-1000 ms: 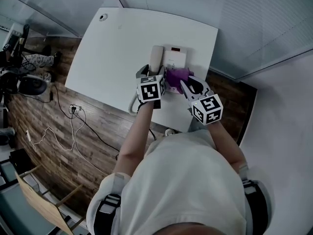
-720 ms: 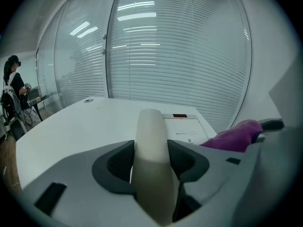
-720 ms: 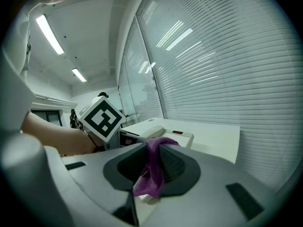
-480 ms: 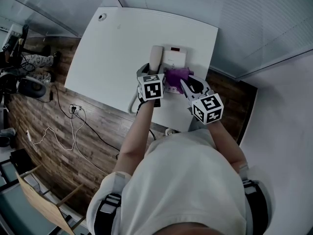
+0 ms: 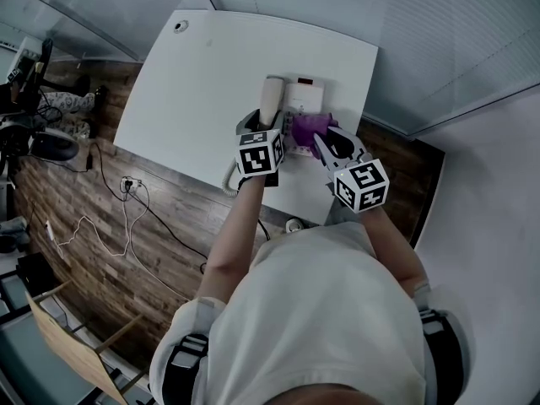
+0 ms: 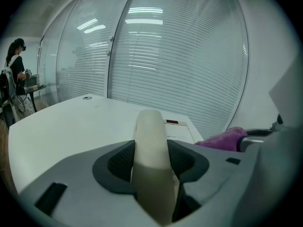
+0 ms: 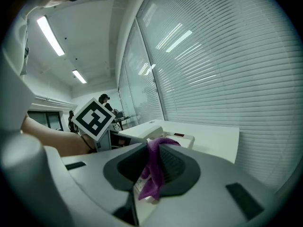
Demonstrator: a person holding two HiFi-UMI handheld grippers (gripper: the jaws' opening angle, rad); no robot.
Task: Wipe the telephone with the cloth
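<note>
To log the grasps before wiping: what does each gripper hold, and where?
Left gripper: its jaws, just closing, clamp the handset at its near end. Right gripper: jaws pinch the purple cloth by a bunched fold.

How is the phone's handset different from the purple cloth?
The handset is cream, hard and smooth; the cloth is purple, soft and crumpled. The handset runs long and straight between the jaws of the left gripper, which have just been closing on it; the cloth hangs bunched from the jaws of the right gripper. Alike: each is gripped by one gripper.
</note>
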